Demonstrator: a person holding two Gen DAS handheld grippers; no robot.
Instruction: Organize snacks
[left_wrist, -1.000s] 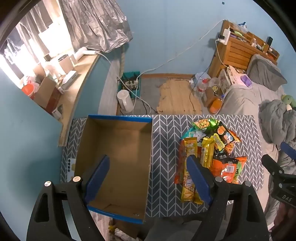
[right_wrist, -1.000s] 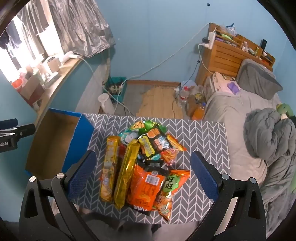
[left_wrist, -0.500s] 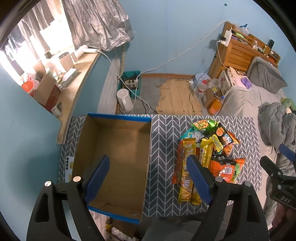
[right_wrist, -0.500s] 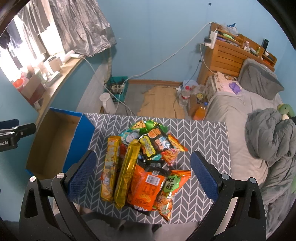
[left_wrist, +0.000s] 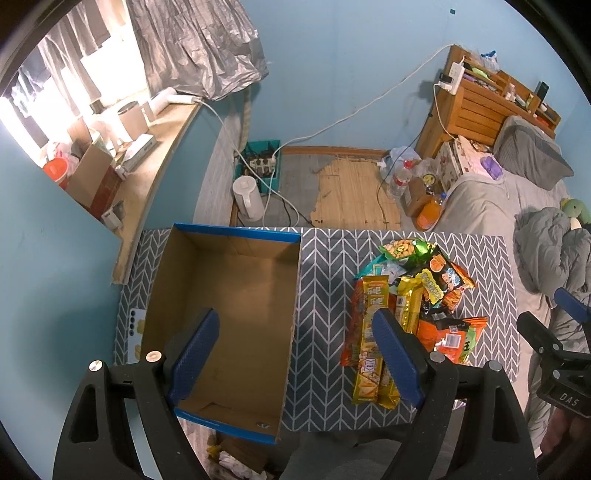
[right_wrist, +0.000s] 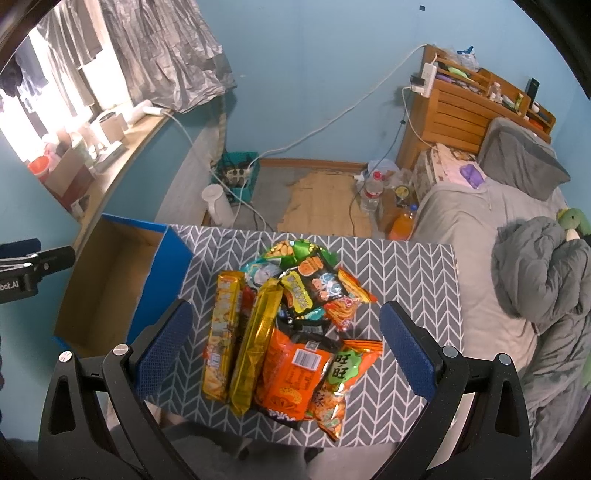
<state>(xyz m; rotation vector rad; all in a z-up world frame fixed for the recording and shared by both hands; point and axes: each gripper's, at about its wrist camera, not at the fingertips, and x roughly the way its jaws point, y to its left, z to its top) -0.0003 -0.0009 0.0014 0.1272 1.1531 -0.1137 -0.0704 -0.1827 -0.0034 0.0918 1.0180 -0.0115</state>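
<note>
A pile of snack packets (right_wrist: 288, 317) lies on the grey chevron table (right_wrist: 406, 280): two long yellow biscuit packs (right_wrist: 221, 332), orange bags (right_wrist: 295, 373), a black bag and a green one. An empty blue-edged cardboard box (left_wrist: 229, 310) stands to its left. My left gripper (left_wrist: 295, 354) hovers open high above the box's right wall, nothing between its fingers. High over the near part of the pile, my right gripper (right_wrist: 288, 354) hangs open and holds nothing. The right gripper (left_wrist: 561, 354) shows at the left wrist view's edge.
A white phone (left_wrist: 135, 328) lies on the table left of the box. Beyond the table the floor holds a white kettle (left_wrist: 247, 199), a teal crate with a power strip (left_wrist: 260, 166), bottles (left_wrist: 397, 181) and a bed (right_wrist: 480, 229) on the right.
Both views have shifted slightly, as if the grippers rose or tilted a little. The snacks and the box have not moved. Both grippers stay open.
</note>
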